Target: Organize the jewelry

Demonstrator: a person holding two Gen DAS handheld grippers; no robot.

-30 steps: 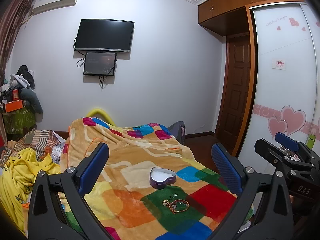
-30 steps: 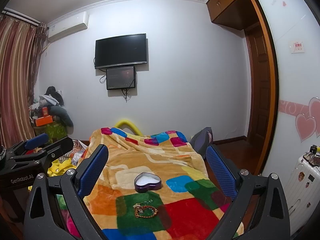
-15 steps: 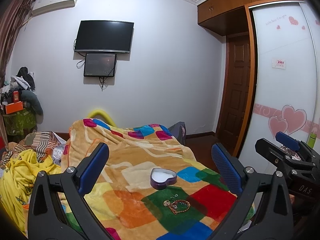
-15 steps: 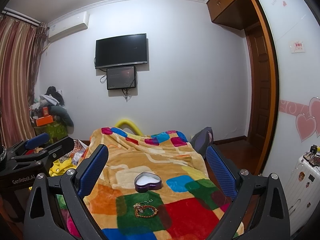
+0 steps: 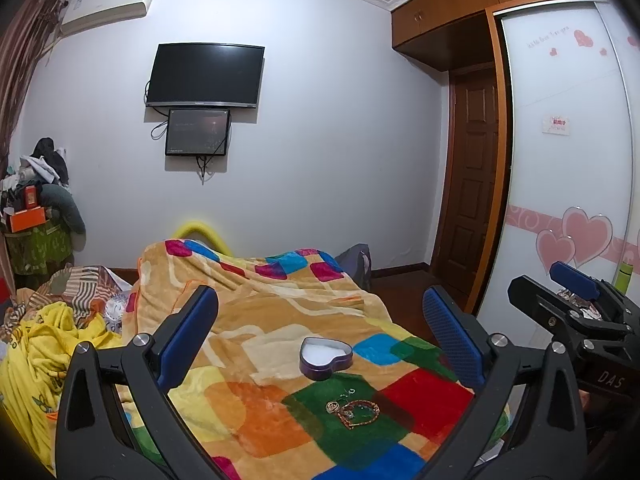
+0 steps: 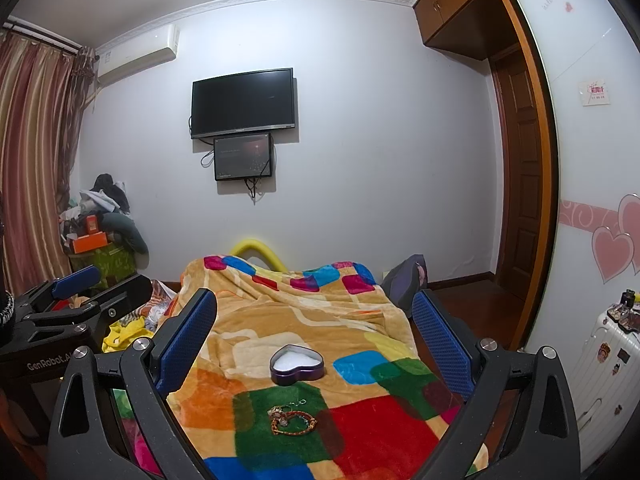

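The right gripper [image 6: 314, 332] hovers above a bed spread with a patchwork fleece blanket [image 6: 360, 420], its blue-padded jaws wide apart and empty. Between them sits an open purple heart-shaped tin with a white lining [image 6: 297, 363]. Nearer the camera, on a green patch, lies a small tangle of gold and beaded jewelry [image 6: 292, 419]. The left gripper [image 6: 76, 304] reaches in at left.

The left tool [image 5: 320, 336] has a speckled matte black frame with two arms that fork into a V, each carrying a blue pad with a dotted texture and round silver screws at the joints. The right tool [image 6: 316, 332] matches it. White lettering reads "DAS" on one body and "GenRobot.AI" on the other.
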